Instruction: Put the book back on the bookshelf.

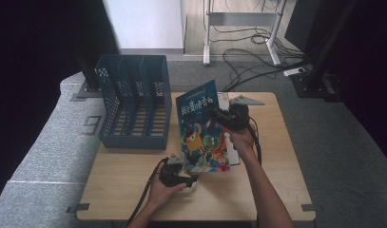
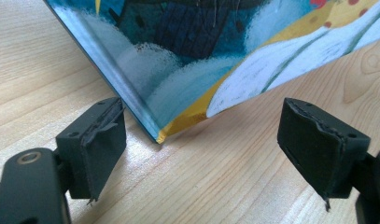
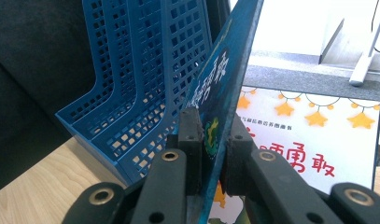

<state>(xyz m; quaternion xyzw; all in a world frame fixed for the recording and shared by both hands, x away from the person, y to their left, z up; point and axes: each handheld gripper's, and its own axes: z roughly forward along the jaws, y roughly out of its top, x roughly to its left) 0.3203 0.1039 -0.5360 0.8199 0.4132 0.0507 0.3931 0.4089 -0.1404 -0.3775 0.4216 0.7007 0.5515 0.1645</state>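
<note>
Wooden table: book clamped in right gripper (tilted upright)

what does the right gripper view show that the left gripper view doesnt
The right gripper view shows the right gripper with its fingers shut on the blue picture book, the blue file rack close beside it, and a second book with stars lying flat underneath. The left gripper view shows the left gripper open, its fingers apart on either side of the book's lower corner, which rests on the table. Both show the picture book and the wooden table.
</note>
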